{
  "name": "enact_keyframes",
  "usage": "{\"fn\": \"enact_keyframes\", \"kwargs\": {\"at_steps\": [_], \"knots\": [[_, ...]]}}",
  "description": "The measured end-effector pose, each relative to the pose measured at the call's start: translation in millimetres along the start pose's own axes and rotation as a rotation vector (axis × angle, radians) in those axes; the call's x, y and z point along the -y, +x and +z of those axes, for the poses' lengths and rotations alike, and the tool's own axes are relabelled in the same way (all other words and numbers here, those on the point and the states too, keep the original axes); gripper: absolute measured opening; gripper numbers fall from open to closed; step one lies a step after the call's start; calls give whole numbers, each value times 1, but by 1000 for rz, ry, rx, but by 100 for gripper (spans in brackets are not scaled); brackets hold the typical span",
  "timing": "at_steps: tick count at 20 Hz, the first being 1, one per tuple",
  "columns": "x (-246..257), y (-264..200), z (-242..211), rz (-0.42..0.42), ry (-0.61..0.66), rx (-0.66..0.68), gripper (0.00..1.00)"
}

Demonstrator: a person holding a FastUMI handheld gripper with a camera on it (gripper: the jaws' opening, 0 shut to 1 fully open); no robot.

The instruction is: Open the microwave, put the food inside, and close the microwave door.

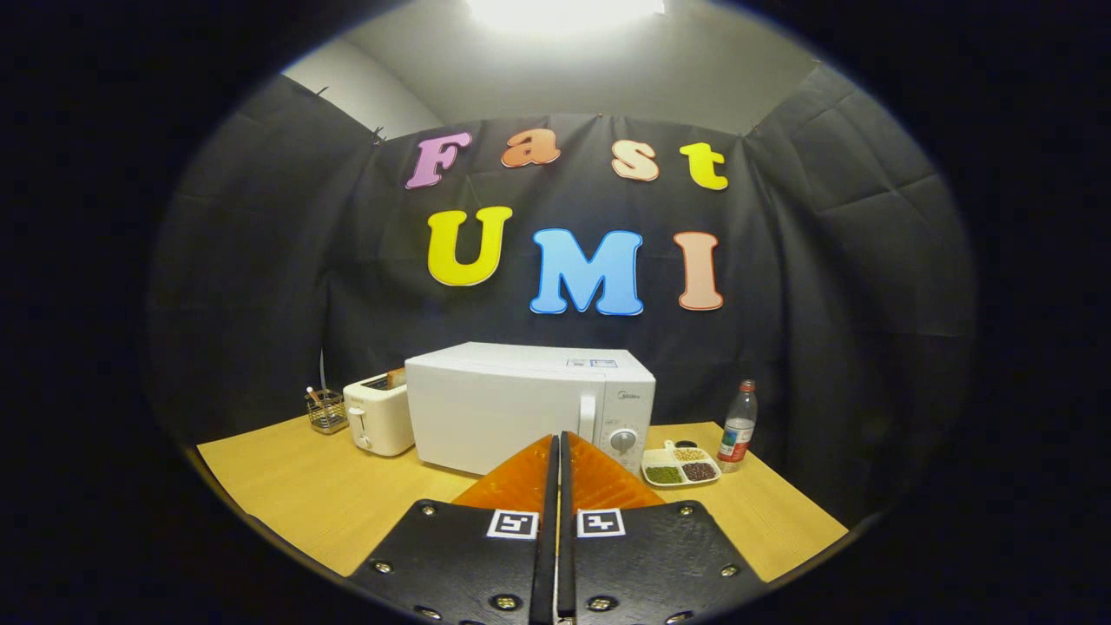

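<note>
A white microwave (521, 404) stands on the wooden table (295, 486), its door closed, with a vertical handle (588, 418) and a round knob (622, 440) on its right side. To the right of it lies a white divided dish of food (680, 467) holding beans and grains. My gripper (556, 438) is shut, its two fingers pressed together with nothing between them. The fingertips point at the microwave's lower front, near the handle, still some way short of it.
A white toaster (378, 417) with bread in its slot stands left of the microwave, with a small wire basket (326, 411) beyond it. A plastic bottle (738, 426) stands right of the dish. Black cloth walls close in the table behind and at the sides.
</note>
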State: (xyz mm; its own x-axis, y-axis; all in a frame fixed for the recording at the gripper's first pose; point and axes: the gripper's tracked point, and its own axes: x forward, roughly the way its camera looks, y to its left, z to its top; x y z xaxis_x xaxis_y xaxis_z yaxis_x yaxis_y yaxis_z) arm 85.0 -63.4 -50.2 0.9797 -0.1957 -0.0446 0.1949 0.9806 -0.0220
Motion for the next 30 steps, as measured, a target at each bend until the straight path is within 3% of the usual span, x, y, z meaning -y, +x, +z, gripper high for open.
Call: {"fn": "enact_keyframes", "kwargs": {"at_steps": [3,10,20,21,25,30], "knots": [[15,-22,18,-12,21,25,2],[21,-58,58,50,55,49,2],[2,-93,83,58,-7,84,2],[-1,-95,86,65,-18,88,6],[-1,-105,95,66,23,111,95],[7,-105,99,42,50,118,97]]}}
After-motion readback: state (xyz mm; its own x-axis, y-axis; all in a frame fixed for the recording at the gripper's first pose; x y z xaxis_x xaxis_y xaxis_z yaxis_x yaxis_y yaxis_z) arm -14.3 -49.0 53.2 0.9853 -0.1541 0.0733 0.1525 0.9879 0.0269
